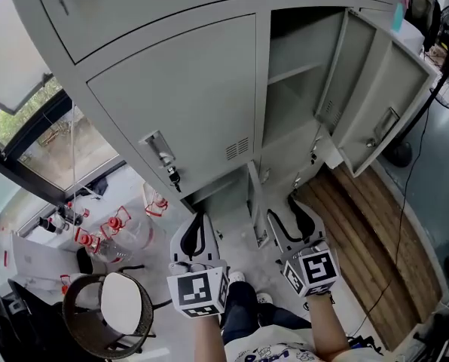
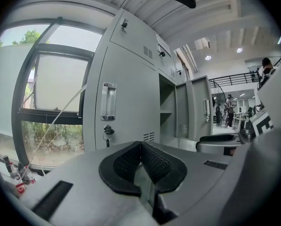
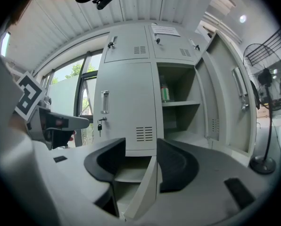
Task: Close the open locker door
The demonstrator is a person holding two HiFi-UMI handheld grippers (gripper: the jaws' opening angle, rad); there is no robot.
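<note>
Head view: an upper locker door [image 1: 383, 104] stands swung wide at the right, and a lower locker door [image 1: 252, 202] is ajar just ahead of both tongs.
Left tongs [image 2: 140, 143]: pads together, empty.
Right tongs [image 3: 141, 147]: spread wide, with the lower door's edge showing in the gap; it looks untouched.
Risk: a glancing push on that thin edge could slip off, or the door could bounce back ajar.
</note>
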